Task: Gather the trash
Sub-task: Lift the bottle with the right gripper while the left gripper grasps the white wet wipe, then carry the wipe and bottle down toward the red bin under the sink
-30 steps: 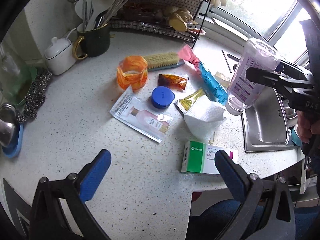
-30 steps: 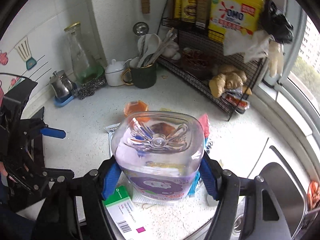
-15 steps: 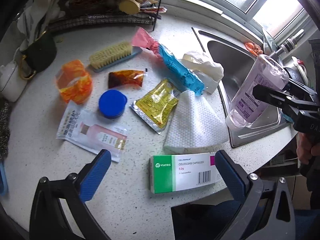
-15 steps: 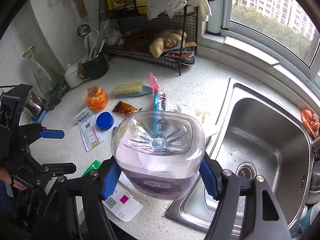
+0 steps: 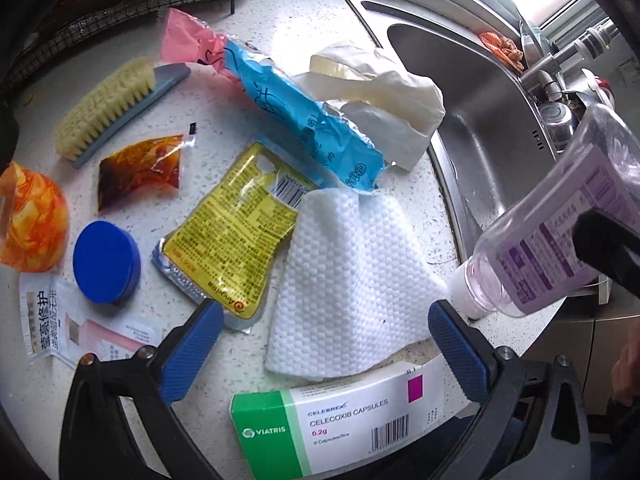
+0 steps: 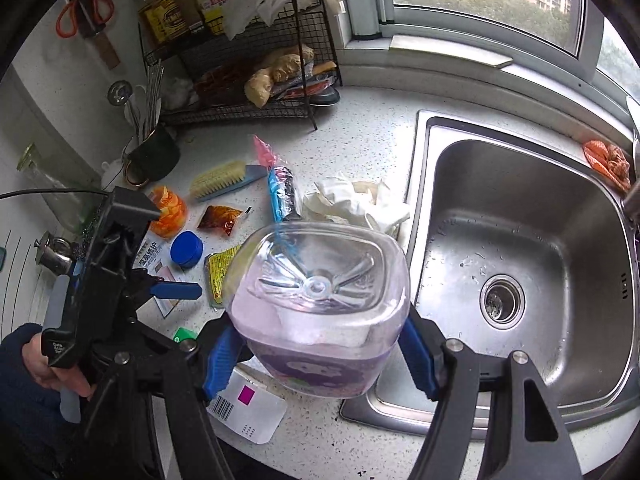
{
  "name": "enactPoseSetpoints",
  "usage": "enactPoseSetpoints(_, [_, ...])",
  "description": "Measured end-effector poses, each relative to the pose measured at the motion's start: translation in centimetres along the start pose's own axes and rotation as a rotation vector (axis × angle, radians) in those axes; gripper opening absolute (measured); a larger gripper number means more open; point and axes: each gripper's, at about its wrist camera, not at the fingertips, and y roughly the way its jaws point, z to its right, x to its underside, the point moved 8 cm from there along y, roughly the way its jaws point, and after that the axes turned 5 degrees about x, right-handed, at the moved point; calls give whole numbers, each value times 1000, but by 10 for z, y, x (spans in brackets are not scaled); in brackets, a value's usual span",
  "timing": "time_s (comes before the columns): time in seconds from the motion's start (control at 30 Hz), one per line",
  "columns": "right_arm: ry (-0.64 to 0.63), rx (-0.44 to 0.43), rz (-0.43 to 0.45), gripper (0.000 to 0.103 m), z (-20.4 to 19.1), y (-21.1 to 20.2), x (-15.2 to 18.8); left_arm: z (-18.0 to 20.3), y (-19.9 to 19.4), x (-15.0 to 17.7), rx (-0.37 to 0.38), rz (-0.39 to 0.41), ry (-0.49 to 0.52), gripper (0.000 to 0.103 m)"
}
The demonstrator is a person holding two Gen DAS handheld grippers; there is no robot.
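Note:
My right gripper [image 6: 320, 356] is shut on a clear plastic bottle [image 6: 320, 304] with a purple label, held cap-down by the sink's near edge; the same bottle [image 5: 560, 248] shows at the right of the left wrist view. My left gripper [image 5: 326, 344] is open, low over a white textured wipe [image 5: 352, 284] and a green-and-white medicine box [image 5: 340, 424]. Litter on the speckled counter: a yellow sachet [image 5: 236, 236], a blue-and-pink wrapper [image 5: 296, 116], crumpled cream paper [image 5: 380, 92], a brown sauce packet [image 5: 140, 168], a blue lid [image 5: 106, 262], an orange wrapper [image 5: 30, 224] and a pink-and-white sachet [image 5: 68, 320].
A steel sink [image 6: 520, 248] fills the right side, its rim beside the wipe. A scrubbing brush [image 5: 108, 108] lies at the back left. A black wire rack [image 6: 248, 80] with ginger and bottles, a dark mug of utensils [image 6: 154, 156] and a glass bottle stand along the wall.
My left gripper has dropped lower and moved right, from above the whole litter pile to close over the wipe and medicine box. The right gripper swung the bottle towards the sink and rolled.

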Motion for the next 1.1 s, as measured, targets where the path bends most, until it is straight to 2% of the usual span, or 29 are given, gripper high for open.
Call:
enactPoseSetpoints(0.13, [36,-3,3,68,1,-2,2,5,8,-6,-57,-11,51,90])
enactPoseSetpoints(0.2, [48,0,4,68,3,-3,2,8,5,-9,-57,2,56,77])
enactPoseSetpoints(0.27, [59,5,6,68,4,-2,2,11,5,-11,-44,-1,54,51])
enactPoseSetpoints(0.33, [71,7,6,68,5,-2,1,15,11,-7,-33,-31,48,33])
enactPoseSetpoints(0.5, [85,18,4,68,7,-2,3,18,14,-5,-43,-30,66,20])
enactPoseSetpoints(0.53, [86,16,3,68,7,-1,4,18,15,-4,-43,-31,65,11])
enactPoseSetpoints(0.7, [79,26,1,68,5,-3,4,18,3,1,-46,21,52,5])
enactPoseSetpoints(0.8, [76,30,6,68,5,-7,4,16,-21,4,-35,76,44,4])
enactPoseSetpoints(1.1, [52,43,47,68,3,-26,8,29,-85,11,-79,189,63,4])
